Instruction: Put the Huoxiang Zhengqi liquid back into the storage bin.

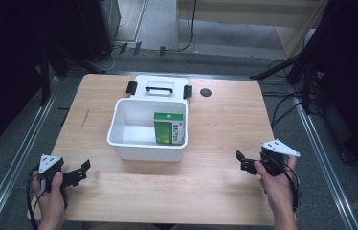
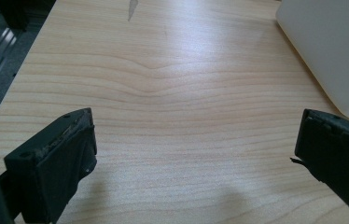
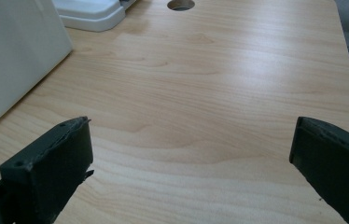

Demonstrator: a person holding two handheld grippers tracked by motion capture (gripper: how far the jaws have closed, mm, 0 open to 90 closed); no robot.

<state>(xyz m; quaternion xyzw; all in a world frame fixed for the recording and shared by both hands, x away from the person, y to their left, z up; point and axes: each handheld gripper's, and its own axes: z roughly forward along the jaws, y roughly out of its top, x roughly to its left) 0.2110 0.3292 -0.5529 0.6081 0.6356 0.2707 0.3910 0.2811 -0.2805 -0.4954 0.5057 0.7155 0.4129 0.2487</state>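
A white plastic box (image 1: 119, 136) stands open in the middle of the wooden table (image 1: 225, 124), with a green carton (image 1: 169, 128) upright inside it at the right. Its white lid (image 1: 160, 86) with a handle and black latches lies flat just behind it. My left gripper (image 1: 79, 173) rests near the front left corner, open and holding nothing; the box wall (image 2: 331, 51) shows ahead to its right. My right gripper (image 1: 242, 162) sits near the front right, also open and holding nothing, with the box wall (image 3: 14, 56) at its left.
A round cable hole (image 1: 206, 92) pierces the table behind the box on the right. Black stands and cables crowd the floor on both sides of the table. Bare wood lies between each gripper and the box.
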